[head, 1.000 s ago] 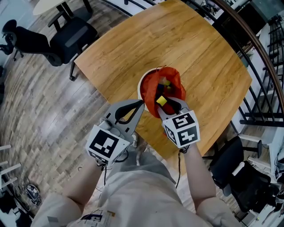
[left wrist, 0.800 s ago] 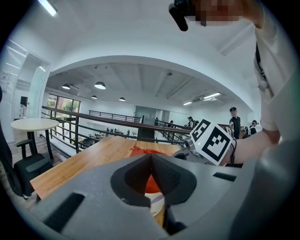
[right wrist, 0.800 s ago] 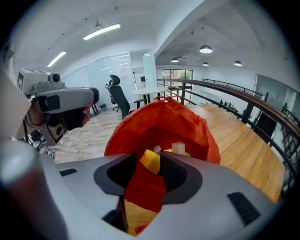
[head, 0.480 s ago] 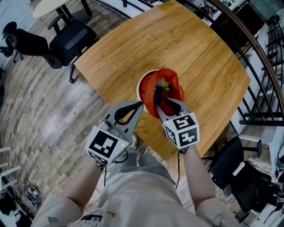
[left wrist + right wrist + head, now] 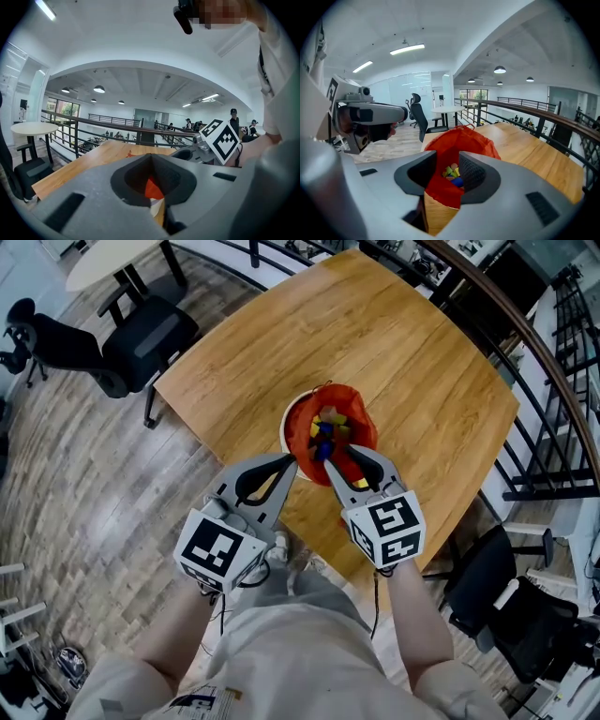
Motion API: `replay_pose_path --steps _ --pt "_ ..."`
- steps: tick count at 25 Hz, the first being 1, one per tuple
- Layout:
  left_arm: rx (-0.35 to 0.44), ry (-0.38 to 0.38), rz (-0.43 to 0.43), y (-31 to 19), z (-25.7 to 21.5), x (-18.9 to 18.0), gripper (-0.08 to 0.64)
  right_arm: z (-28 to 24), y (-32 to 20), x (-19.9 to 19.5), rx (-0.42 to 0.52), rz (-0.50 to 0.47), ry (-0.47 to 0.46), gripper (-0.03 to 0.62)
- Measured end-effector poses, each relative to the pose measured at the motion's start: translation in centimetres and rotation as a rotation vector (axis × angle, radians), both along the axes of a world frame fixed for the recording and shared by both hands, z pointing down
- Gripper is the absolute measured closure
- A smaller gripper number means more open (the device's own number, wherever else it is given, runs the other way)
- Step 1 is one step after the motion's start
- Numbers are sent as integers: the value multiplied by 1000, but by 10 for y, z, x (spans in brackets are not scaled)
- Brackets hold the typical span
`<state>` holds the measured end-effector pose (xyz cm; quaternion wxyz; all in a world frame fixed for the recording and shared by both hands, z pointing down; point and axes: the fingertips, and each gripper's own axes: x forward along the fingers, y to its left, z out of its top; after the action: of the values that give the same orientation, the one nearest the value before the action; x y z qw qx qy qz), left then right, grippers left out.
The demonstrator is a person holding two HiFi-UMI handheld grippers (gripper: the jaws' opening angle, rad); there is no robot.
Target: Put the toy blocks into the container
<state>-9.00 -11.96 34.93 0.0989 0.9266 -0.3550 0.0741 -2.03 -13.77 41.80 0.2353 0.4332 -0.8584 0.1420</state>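
Right gripper view shows blocks [image 5: 453, 172]; left, maybe bag [image 5: 152, 189].

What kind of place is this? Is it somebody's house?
Probably not a house. It looks like a big open office, maybe on an upper floor: there are black office chairs on wheels, a long black railing running along the edge, and rows of ceiling lights overhead.
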Motion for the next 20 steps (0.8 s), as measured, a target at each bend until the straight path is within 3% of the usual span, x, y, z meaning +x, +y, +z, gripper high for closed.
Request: replay_pose_path --steps 9,20 --pt "61 16 14 13 -34 9 548 -54 19 17 100 39 -42 470" --pt "161 36 55 49 -83 29 548 -134 60 50 299 132 -120 534"
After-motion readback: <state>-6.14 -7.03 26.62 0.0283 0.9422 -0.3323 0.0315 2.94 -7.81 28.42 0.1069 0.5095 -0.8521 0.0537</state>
